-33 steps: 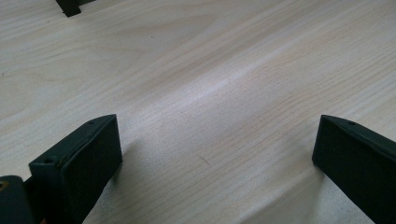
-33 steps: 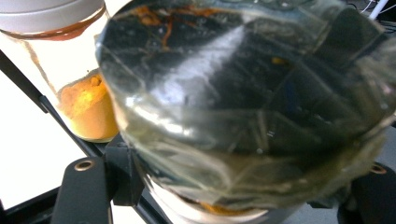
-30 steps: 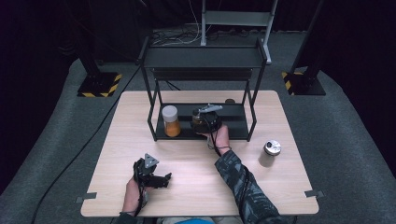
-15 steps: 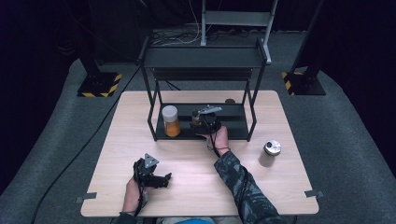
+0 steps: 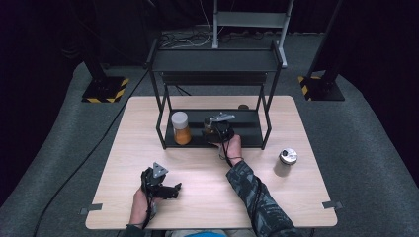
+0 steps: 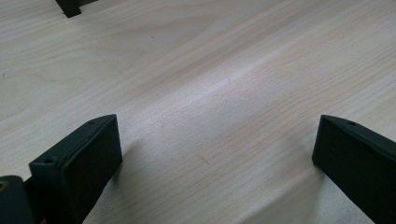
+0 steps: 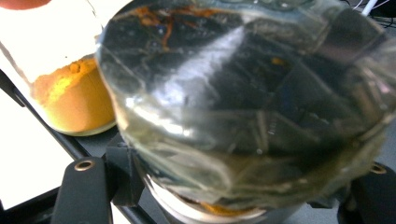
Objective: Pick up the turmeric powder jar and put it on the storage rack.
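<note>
My right gripper reaches into the lower shelf of a black metal rack and is shut on a clear glass jar. In the right gripper view the jar sits tilted between the black fingers, with its base toward the camera and orange residue inside. A jar of orange powder with a pale lid stands on the same shelf just left of it. My left gripper rests near the table's front edge, open, with only bare wood between its jaws.
A small jar with a silver lid stands on the table right of the rack. The rack's upright posts frame the lower shelf on both sides. The light wooden table has free room in front of the rack.
</note>
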Action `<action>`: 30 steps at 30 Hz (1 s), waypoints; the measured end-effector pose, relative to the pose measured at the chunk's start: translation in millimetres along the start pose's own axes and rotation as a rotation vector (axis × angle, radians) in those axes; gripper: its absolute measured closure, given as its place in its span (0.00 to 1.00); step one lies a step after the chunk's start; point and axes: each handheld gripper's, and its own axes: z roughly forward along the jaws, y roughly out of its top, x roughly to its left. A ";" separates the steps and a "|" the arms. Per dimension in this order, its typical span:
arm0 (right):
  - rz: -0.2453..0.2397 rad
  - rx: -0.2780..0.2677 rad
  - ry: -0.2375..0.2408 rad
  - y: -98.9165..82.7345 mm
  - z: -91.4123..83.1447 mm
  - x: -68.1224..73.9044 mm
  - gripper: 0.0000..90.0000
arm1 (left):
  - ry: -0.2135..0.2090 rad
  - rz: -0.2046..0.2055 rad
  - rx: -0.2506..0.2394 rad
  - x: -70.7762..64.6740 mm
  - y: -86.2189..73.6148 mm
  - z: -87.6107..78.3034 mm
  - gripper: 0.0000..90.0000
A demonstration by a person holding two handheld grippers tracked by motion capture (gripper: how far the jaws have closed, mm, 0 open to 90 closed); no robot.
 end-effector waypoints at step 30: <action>0.000 -0.002 -0.010 -6.3 3.3 3.4 0.33 | -0.004 -0.004 0.002 1.0 0.3 0.2 0.01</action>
